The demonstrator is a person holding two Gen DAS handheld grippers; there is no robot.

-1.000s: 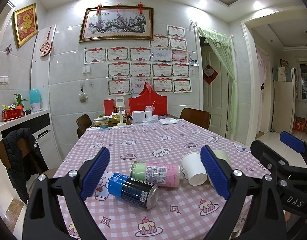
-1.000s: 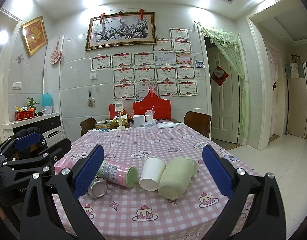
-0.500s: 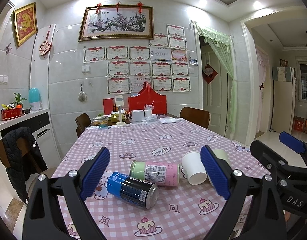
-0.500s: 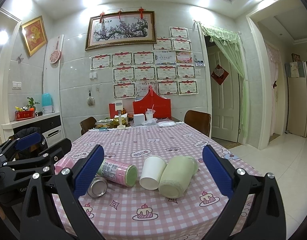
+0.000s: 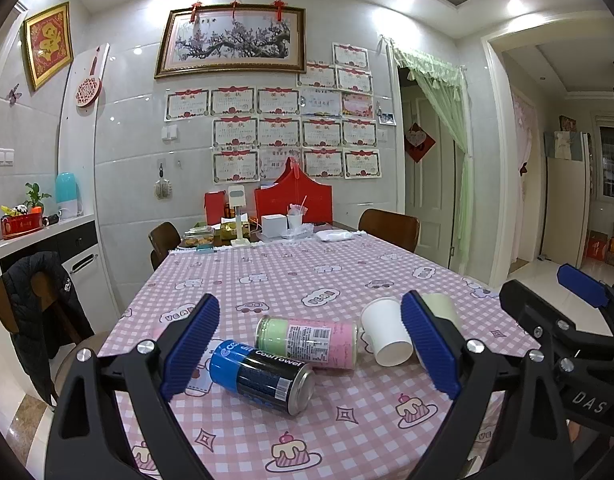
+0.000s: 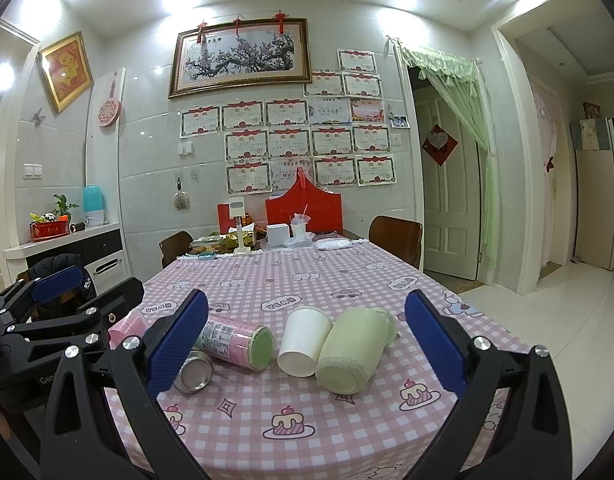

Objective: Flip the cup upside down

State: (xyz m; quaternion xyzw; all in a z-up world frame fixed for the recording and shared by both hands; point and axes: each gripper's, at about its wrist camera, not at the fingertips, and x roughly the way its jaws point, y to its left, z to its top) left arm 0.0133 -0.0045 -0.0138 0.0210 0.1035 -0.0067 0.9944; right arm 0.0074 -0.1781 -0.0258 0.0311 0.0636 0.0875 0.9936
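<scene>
White cup (image 6: 304,336) on its side, mid-tablecloth (image 6: 347,420).
We see it between the pink can (image 6: 237,340) and green mug (image 6: 353,350), seemingly touching the mug; our 2 grippers, left gripper (image 5: 311,348) and right gripper (image 6: 307,344), gape wide, holding nothing.

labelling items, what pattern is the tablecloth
Pink and white checks with cartoon cakes on the tablecloth, best in the right wrist view.

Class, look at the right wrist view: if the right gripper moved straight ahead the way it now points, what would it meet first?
Most likely the white paper cup and green mug, lying side by side between the open right gripper fingers; depth is hard to judge.
</scene>
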